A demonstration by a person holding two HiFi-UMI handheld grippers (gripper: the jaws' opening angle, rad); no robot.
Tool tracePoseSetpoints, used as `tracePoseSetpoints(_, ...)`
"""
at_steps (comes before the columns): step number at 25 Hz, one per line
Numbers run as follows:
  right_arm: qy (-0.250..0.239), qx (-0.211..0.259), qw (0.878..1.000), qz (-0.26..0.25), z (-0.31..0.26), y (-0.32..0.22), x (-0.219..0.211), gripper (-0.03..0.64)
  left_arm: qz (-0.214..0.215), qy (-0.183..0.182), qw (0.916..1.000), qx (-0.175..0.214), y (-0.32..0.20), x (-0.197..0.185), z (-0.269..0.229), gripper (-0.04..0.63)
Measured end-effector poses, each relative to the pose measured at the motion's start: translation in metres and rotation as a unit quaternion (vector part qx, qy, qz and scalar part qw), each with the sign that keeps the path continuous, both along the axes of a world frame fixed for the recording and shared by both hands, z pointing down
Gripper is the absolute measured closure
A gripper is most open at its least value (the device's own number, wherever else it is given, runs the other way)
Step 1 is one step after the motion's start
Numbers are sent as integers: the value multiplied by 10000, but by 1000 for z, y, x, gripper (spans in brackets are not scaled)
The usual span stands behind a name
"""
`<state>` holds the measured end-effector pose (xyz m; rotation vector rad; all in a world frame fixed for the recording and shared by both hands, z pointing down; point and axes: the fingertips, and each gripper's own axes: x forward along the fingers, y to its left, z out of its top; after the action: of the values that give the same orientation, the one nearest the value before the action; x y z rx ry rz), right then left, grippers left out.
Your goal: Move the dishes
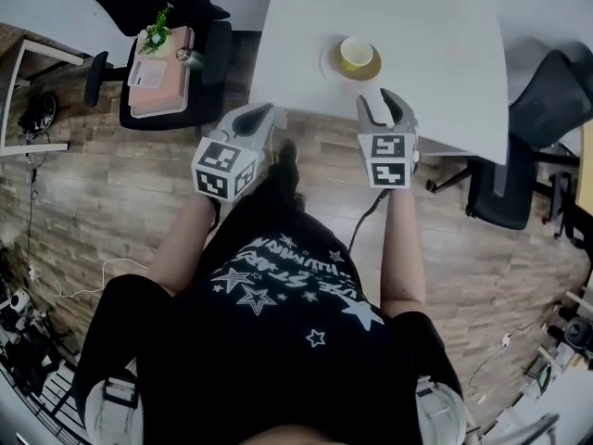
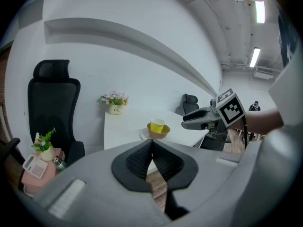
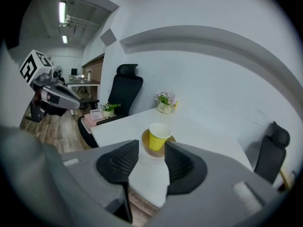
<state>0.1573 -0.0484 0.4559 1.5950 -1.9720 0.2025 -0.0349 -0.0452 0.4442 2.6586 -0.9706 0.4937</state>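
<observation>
A yellow cup [image 1: 356,52] stands in a brown bowl [image 1: 359,66] on a white saucer, near the front edge of the white table [image 1: 435,54]. My right gripper [image 1: 387,100] hovers open just in front of that edge, its jaws apart and empty, pointing at the cup [image 3: 158,136]. My left gripper [image 1: 262,114] is off the table's left corner, over the floor, shut with nothing held. In the left gripper view the pads meet at the middle, and the cup [image 2: 157,125] and bowl [image 2: 159,133] lie beyond, with the right gripper [image 2: 189,118] to their right.
A flower pot [image 2: 115,109] stands at the table's far side. Left of the table, a black chair [image 1: 167,109] carries a pink box [image 1: 159,86] and a small plant [image 1: 156,33]. Another black chair [image 1: 505,188] stands to the right. The floor is wood.
</observation>
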Motion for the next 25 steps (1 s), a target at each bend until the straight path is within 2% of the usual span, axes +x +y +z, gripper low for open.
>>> tracePoseSetpoints(5,919,-333,9926,-720,10,-38,-8,443,14,-74,10000,-7,-32,11,8,584)
tracePoseSetpoints(12,1758,-901,9669,-1614,31,-73,-13,473,22,-65,9999,-114,-67,27,13,584)
tracePoseSetpoints(15,1883,-1111,9578,-1863,39,-82,-17,490,-15,-34,9999,-158,-76,29,13,584)
tracePoseSetpoints(19,1895,-1450,9494,-2043,46,-85,-22,562,-52,-39,9997,-235,-86,27,17,584)
tracePoseSetpoints(25,1637,-1659,9508,-2040,39,-85,-24,591,-110,-11,9996,-273,-105,24,21,584)
